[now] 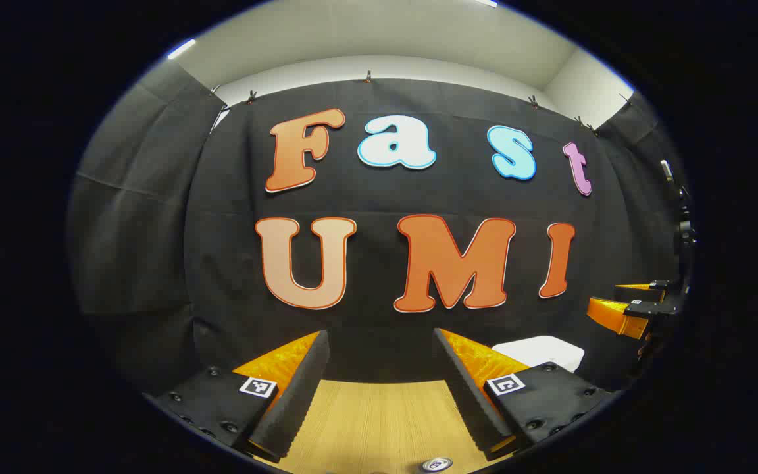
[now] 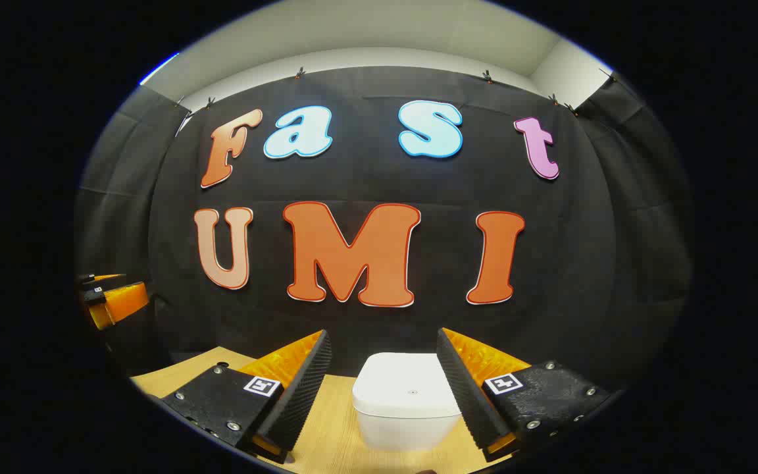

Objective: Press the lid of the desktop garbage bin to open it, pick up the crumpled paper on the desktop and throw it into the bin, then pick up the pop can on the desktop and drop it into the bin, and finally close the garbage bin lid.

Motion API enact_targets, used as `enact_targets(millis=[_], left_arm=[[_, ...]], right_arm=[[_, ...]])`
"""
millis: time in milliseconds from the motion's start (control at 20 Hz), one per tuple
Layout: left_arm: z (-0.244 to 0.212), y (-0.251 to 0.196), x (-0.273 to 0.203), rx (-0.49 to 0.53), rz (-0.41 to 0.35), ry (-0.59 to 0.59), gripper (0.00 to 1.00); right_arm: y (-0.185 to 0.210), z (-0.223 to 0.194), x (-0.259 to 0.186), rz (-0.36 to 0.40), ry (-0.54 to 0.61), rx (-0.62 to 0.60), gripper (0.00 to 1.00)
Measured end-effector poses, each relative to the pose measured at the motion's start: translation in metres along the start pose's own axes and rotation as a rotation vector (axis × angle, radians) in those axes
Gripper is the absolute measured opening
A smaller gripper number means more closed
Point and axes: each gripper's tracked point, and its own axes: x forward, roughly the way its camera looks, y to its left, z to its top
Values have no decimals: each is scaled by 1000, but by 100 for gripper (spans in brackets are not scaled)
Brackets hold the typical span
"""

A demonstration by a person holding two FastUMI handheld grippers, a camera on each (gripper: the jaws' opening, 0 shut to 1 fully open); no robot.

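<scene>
- Bin [image 2: 409, 401] sits on the desk [image 2: 326, 447], lid [image 2: 410, 388] flat and shut, straight ahead of my right hand-held gripper [image 2: 384, 385], whose fingers are spread and empty
- Left hand-held gripper [image 1: 380, 388] also spread, empty; pop can [image 1: 436, 464] top just below it
- Can I judge light, thin-walled, slick: take it mid-body, gently
- Lid looks like rigid plastic; I'd press its centre
- Shut lid fits start or finish

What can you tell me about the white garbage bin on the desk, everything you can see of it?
The garbage bin is a small white box with rounded corners, plastic by its look, narrowing toward its base. Its flat lid is closed, with a tiny dot at the middle. It stands upright on the wooden desk before the black cloth wall. In the right gripper view it sits ahead between the open right gripper fingers, with no contact visible. The left gripper view shows part of its top.
</scene>
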Motion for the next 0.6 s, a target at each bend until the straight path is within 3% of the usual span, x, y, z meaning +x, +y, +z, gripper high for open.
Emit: enact_targets(millis=[300, 600], left_arm=[[1, 3, 8, -47, 10, 24, 99], [-2, -12, 9, 42, -10, 30, 97]], right_arm=[[13, -2, -2, 33, 8, -21, 97], [11, -23, -5, 37, 55, -38, 97]])
